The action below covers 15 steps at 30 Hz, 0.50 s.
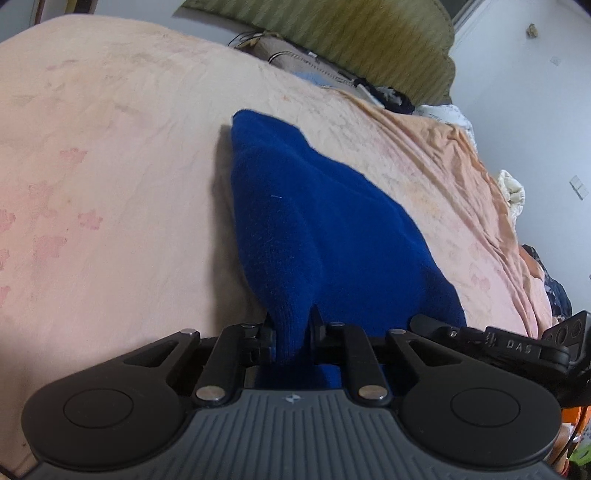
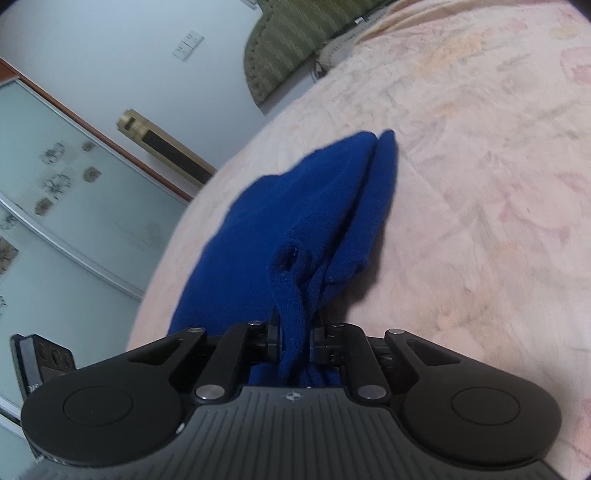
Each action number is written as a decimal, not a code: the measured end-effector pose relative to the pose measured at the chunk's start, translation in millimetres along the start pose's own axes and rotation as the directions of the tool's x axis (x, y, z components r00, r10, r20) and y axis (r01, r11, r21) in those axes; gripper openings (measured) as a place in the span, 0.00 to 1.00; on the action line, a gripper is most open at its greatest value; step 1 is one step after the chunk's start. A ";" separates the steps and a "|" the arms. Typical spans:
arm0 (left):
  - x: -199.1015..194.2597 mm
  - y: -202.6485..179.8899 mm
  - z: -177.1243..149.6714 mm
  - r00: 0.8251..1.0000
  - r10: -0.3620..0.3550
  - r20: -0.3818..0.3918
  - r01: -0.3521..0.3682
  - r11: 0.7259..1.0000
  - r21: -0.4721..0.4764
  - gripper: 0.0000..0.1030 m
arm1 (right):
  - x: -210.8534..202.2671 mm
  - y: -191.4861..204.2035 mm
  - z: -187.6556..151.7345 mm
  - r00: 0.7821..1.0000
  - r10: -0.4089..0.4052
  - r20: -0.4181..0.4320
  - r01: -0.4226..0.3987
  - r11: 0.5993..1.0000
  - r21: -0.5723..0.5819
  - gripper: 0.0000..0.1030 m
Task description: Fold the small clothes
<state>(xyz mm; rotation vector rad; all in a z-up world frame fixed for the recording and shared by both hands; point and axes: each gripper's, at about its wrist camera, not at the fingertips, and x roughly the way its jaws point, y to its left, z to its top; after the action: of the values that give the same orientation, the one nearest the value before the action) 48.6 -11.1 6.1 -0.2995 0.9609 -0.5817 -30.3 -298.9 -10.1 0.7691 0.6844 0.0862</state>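
A small garment of deep blue knitted fabric [image 1: 317, 229] lies across the centre of both frames, spread over a pale pink bed cover with a faint floral print [image 1: 110, 184]. In the left wrist view its far end reaches the upper middle of the frame and rests on the cover, while its near end narrows into a gathered strip at lower centre. There the left black two-finger gripper [image 1: 291, 332] is clamped on that strip, the fabric pinched between the jaws. In the right wrist view the same garment [image 2: 295, 206] shows two layers meeting along a fold line running toward the upper right, with a small puckered opening near lower centre. The right black two-finger gripper [image 2: 295, 332] is likewise closed on a bunched edge of the knit, cloth passing between the jaws. Part of the other gripper's body appears at the lower right of the left view and lower left of the right view. An olive green striped padded headboard [image 1: 325, 33] occupies the top of the left view. Frosted sliding wardrobe doors with flower motifs [image 2: 55, 192] fill the left of the right view.
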 end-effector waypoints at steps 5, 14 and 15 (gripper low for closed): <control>-8.9 -1.5 1.6 0.998 0.066 0.012 -0.066 0.997 0.032 0.37 | -8.3 13.6 -8.1 0.993 -0.116 0.035 0.119 0.987 -0.111 0.36; 0.5 -29.6 37.0 0.936 0.314 0.161 -0.343 0.917 0.205 0.67 | 0.8 67.9 2.5 0.948 -0.229 0.220 0.301 0.871 -0.388 0.37; 8.7 -32.1 37.8 0.926 0.344 0.156 -0.372 0.901 0.225 0.68 | 10.6 68.2 3.2 0.947 -0.245 0.209 0.311 0.863 -0.399 0.39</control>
<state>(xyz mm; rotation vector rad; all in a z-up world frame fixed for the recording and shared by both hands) 73.4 -42.6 36.5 0.0737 0.7966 -0.3362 -8.5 -248.0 31.3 0.2431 0.5967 -0.0859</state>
